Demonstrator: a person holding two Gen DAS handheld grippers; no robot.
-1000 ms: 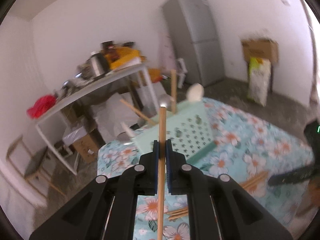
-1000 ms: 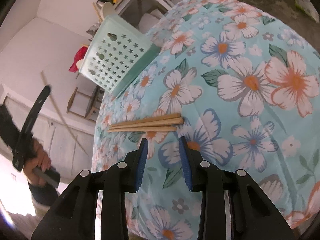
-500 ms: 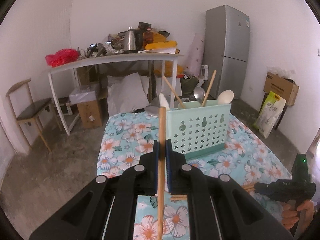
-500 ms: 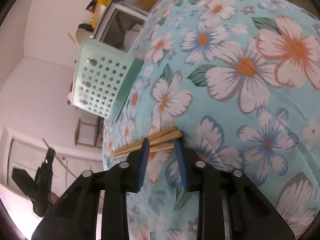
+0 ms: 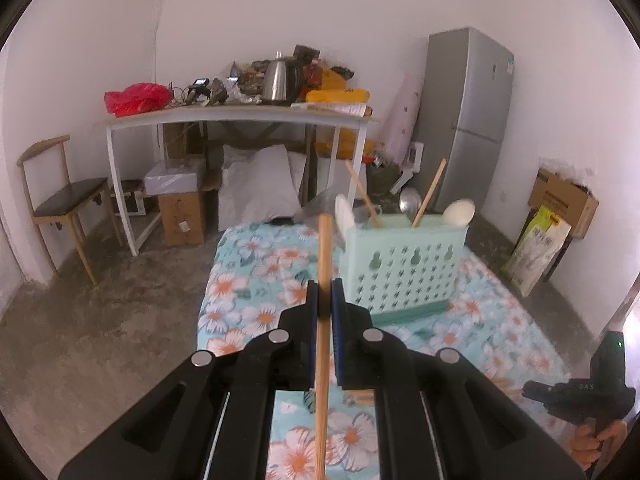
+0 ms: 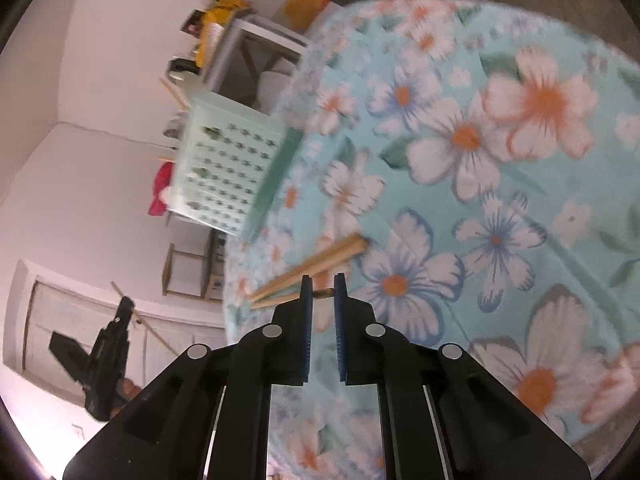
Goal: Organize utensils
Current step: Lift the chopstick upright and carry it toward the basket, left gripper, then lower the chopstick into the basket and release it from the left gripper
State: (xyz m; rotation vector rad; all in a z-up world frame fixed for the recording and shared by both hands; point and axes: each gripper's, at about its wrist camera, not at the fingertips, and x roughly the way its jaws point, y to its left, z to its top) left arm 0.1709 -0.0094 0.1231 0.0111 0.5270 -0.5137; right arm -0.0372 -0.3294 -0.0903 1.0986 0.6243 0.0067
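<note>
My left gripper is shut on a wooden chopstick that stands up between its pads, short of the mint-green utensil caddy. The caddy holds spoons and chopsticks. My right gripper sits low over the floral tablecloth, its jaws closing on the end of one chopstick that spans the gap between the pads. Two more chopsticks lie together on the cloth just beyond its tips. The caddy stands further back in the right wrist view.
Behind the floral table are a cluttered white desk, a wooden chair, boxes and a grey fridge. A person's hand holds the right gripper's handle at the table's near right corner.
The right jaws have narrowed around the chopstick ends, and one chopstick has come away from the other two. The left view has rolled level, still gripping its chopstick.
</note>
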